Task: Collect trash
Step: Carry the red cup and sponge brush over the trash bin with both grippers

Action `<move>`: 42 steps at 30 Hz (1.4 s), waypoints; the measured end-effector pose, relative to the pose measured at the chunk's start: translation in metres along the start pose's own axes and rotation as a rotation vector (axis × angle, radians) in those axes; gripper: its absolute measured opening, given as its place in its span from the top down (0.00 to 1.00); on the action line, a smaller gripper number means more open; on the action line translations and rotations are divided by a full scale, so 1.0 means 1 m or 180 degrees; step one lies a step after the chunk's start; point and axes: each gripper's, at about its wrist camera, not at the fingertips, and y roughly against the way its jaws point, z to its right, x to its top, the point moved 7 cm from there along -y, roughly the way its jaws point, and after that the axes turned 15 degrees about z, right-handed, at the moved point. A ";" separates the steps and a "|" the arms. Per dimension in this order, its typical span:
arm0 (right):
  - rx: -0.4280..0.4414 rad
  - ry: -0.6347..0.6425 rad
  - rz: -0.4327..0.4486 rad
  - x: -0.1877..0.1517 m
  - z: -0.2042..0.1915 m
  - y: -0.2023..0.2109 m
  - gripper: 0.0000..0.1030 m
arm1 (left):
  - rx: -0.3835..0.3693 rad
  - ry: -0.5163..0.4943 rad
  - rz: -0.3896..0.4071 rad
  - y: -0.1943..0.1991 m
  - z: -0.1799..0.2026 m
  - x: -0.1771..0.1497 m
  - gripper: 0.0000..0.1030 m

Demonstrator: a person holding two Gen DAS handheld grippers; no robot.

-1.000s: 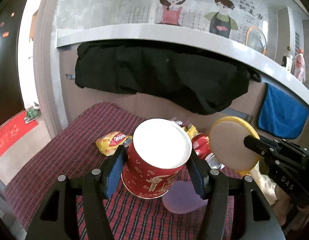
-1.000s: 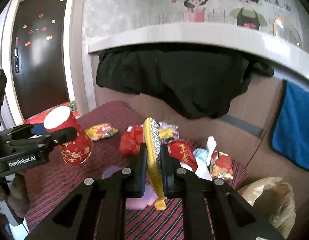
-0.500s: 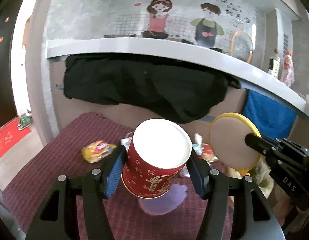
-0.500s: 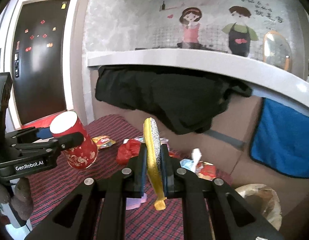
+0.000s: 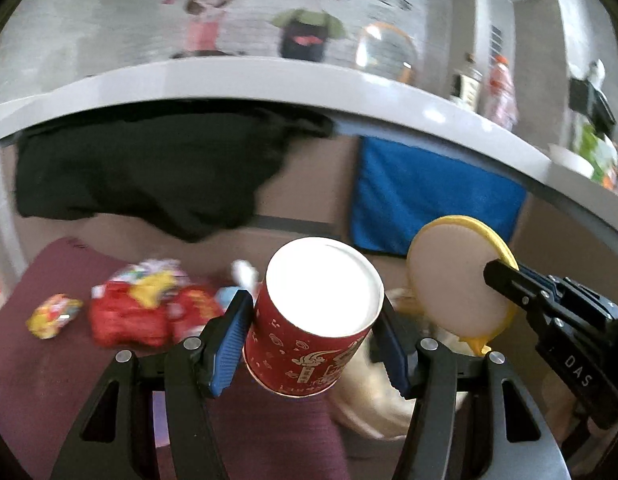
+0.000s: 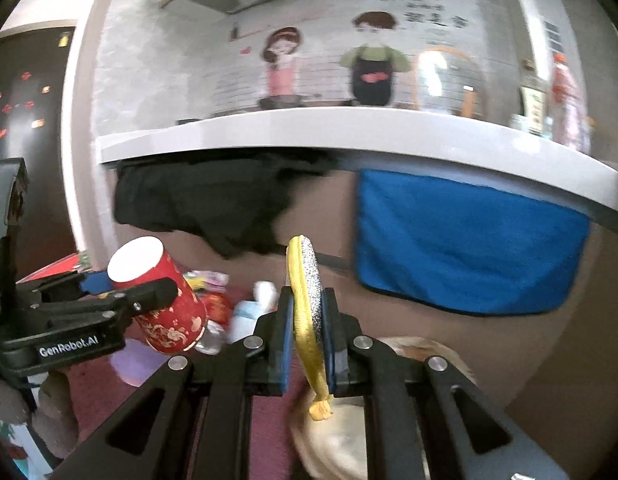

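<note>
The left gripper point(image 5: 315, 344) clamps one red paper cup point(image 5: 309, 320) by its sides, held in the air above the dark red cloth point(image 5: 49, 368), its axis tilted with the white open mouth facing up toward the camera. The right gripper point(image 6: 307, 330) pinches one flat yellow-rimmed round pad point(image 6: 307, 300) edge-on, its handle pointing down. Several blurred wrappers point(image 5: 125, 312) lie on the cloth.

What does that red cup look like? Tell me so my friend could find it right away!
Find the dark red checked cloth below the long white shelf. Above its right end, the left gripper squeezes a red paper cup between blue pads. Unlike the crumpled wrappers lying behind it, it is round, has gold patterns and a white inside, and is off the cloth.
</note>
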 end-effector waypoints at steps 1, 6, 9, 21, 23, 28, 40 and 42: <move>-0.0069 -0.0016 -0.0005 -0.002 0.014 0.002 0.89 | -0.0038 -0.0006 -0.0011 -0.006 0.009 -0.003 0.41; -0.0347 -0.0068 -0.0056 -0.017 0.064 0.007 0.89 | -0.0254 0.0019 -0.0185 -0.042 0.056 -0.024 0.41; -0.0450 -0.0129 -0.0110 -0.026 0.084 0.006 0.89 | -0.0320 0.0007 -0.0276 -0.060 0.073 -0.035 0.41; -0.0610 -0.0397 -0.0295 -0.065 0.133 -0.007 0.89 | -0.0364 0.0060 -0.0537 -0.100 0.091 -0.075 0.41; -0.0620 -0.0416 -0.0312 -0.070 0.135 -0.009 0.89 | -0.0365 0.0077 -0.0594 -0.103 0.089 -0.079 0.41; -0.0614 -0.0500 -0.0368 -0.080 0.140 -0.015 0.89 | -0.0343 0.0071 -0.0630 -0.109 0.086 -0.083 0.41; -0.0581 -0.0567 -0.0462 -0.097 0.137 -0.023 0.89 | -0.0377 0.0101 -0.0694 -0.116 0.082 -0.091 0.41; -0.0579 -0.0567 -0.0481 -0.099 0.138 -0.025 0.89 | -0.0391 0.0121 -0.0708 -0.117 0.081 -0.092 0.41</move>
